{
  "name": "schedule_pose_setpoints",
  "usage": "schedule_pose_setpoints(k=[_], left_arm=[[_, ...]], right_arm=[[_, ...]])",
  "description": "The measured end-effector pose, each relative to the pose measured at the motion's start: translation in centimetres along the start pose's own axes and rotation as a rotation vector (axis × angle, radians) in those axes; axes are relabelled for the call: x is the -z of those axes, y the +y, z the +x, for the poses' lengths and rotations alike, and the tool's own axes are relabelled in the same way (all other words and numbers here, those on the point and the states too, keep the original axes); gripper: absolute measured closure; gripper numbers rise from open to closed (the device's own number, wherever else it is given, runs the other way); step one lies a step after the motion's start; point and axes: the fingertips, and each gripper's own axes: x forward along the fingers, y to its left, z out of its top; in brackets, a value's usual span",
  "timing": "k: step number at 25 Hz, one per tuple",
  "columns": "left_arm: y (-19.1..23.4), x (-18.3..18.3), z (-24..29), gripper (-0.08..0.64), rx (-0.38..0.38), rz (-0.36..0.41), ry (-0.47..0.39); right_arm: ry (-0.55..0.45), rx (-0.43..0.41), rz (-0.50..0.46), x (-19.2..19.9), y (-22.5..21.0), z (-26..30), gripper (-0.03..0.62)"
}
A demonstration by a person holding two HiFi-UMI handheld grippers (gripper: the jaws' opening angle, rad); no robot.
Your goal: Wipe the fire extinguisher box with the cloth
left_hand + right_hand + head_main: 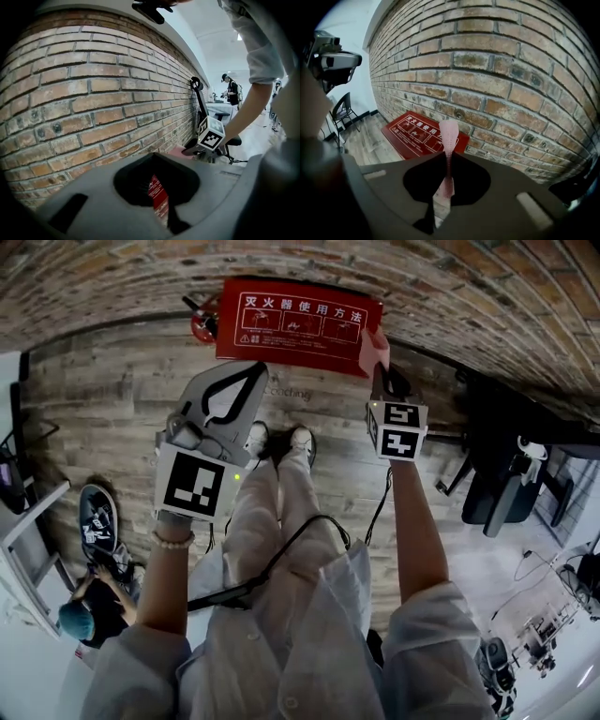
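Note:
The red fire extinguisher box (298,324), printed with white instructions, stands on the floor against the brick wall; it also shows in the right gripper view (417,136). My right gripper (382,369) is shut on a pink cloth (375,346), which hangs at the box's right end. In the right gripper view the cloth (449,136) sticks up out of the shut jaws (449,157). My left gripper (254,371) hovers just in front of the box's left half, shut with nothing in it. Through its frame a strip of the red box (158,197) shows.
A red extinguisher (204,322) stands left of the box. The brick wall (469,296) runs behind. A black chair (502,488) is at the right, and a person (89,606) crouches at the lower left beside shoes (98,517). My own feet (279,440) stand on the wood floor.

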Motion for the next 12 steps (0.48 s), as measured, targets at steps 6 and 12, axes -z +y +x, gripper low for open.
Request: schedule_pose_setpoints(k=[6,12], left_arm=[[0.8,-4.7,-3.3,0.563,-0.011,0.019,-0.045],[1.0,-8.7,-7.1,0.563,-0.021,0.002,-0.086]], right_arm=[[-0.118,0.005,0.037,-6.4,0.0,-5.9,0.569],[-0.21,-0.007,0.006,-11.7,0.8,-11.9,0.569]])
